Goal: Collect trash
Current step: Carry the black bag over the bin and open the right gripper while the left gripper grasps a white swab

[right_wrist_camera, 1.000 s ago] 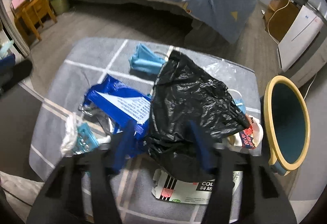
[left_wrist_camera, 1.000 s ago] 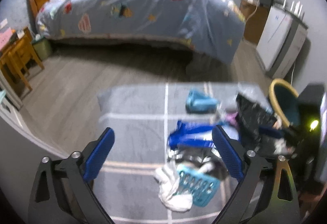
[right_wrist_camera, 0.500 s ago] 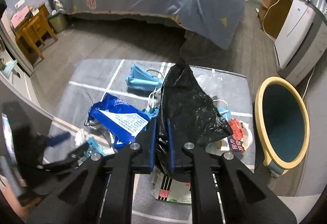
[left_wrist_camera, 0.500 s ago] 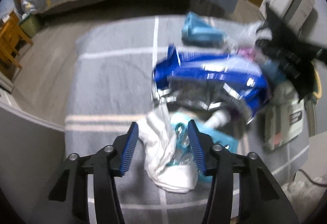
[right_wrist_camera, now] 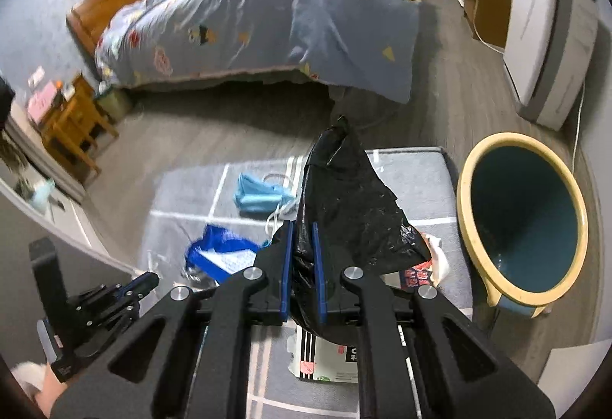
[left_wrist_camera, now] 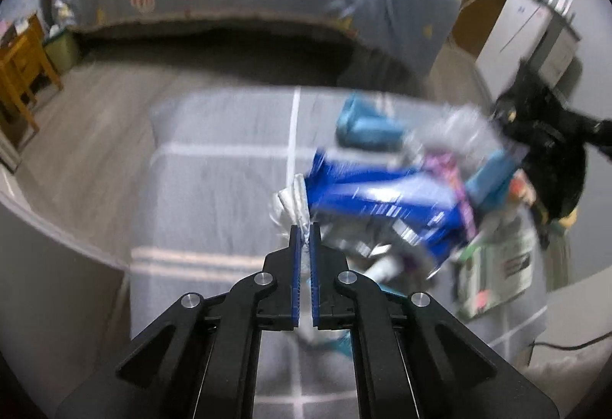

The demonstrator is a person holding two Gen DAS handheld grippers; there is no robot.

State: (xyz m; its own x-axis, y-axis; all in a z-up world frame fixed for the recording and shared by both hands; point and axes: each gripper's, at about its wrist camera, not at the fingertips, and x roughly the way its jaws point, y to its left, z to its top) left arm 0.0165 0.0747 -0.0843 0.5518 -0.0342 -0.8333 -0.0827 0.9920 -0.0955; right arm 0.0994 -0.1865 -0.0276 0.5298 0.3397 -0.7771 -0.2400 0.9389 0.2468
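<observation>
The left gripper [left_wrist_camera: 305,227] has just been closing and now pinches a soft white tissue [left_wrist_camera: 292,204] on the gray mat [left_wrist_camera: 214,197]. It looks light and floppy, so any fold works. The right gripper [right_wrist_camera: 303,227], tipped down, squeezes a thin black bag [right_wrist_camera: 355,204], crinkly and slippery. The bin [right_wrist_camera: 524,216] waits beyond.

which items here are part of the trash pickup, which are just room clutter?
Part of the job:
- black plastic bag, clamped in the right gripper
- white tissue, clamped in the left gripper
- blue wrapper
- blue face mask
- printed carton
- yellow-rimmed bin

Just there:
- bed
- wooden stool
- grey rug
</observation>
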